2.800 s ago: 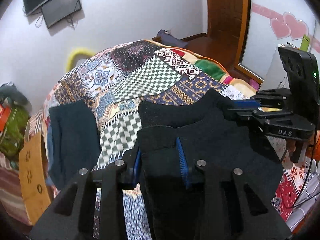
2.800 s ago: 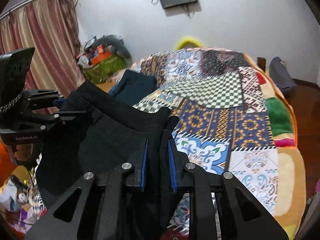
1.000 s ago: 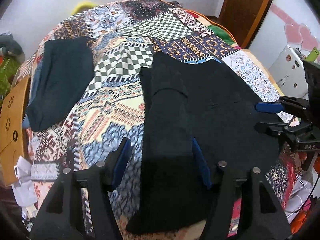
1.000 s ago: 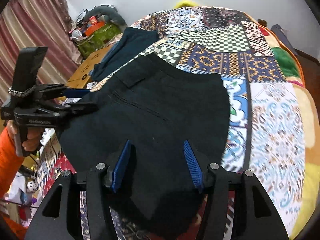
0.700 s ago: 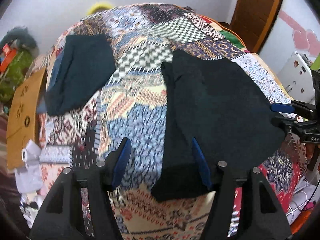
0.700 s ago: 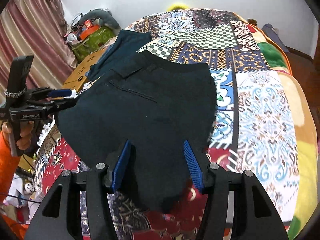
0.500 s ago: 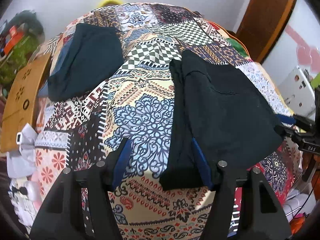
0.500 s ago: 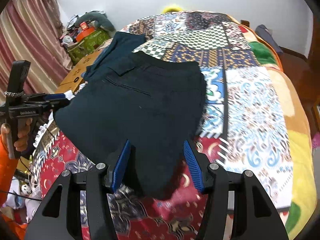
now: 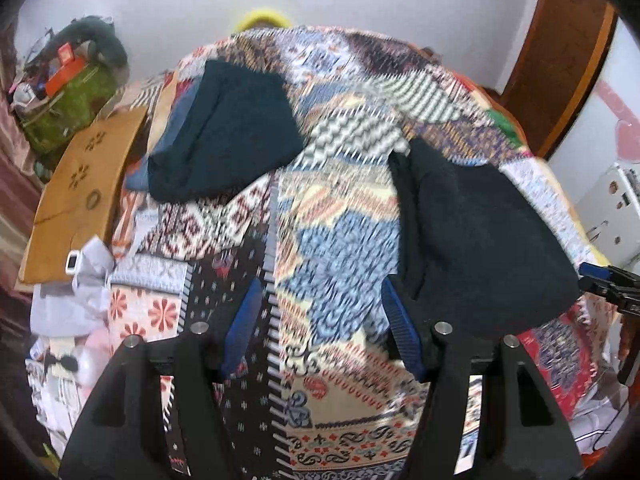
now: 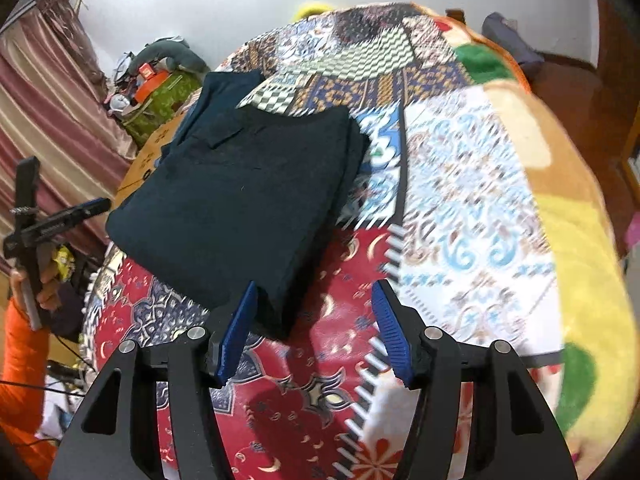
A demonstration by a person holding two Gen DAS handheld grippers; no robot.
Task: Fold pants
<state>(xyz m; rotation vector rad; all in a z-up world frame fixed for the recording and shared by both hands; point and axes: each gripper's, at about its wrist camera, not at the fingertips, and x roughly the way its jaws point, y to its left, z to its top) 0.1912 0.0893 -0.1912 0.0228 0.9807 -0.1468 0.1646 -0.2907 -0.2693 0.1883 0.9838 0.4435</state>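
The dark folded pants (image 9: 476, 224) lie flat on the patchwork bedspread (image 9: 336, 216); they also show in the right wrist view (image 10: 248, 204). My left gripper (image 9: 322, 330) is open and empty, just left of the pants' near corner. My right gripper (image 10: 314, 334) is open and empty, its left finger next to the pants' near corner. The other gripper shows at the right edge of the left wrist view (image 9: 608, 284) and at the left of the right wrist view (image 10: 60, 220).
A second folded dark garment (image 9: 228, 128) lies at the bed's far left, also in the right wrist view (image 10: 224, 84). A cardboard sheet (image 9: 76, 196) leans by the bed's left side. Clutter and a green bag (image 9: 64, 108) stand beyond. A wooden door (image 9: 560, 52) is at the right.
Both grippers opened and let go of the pants, then drew back toward the bed's near edge. The pants now lie folded flat on the bedspread.
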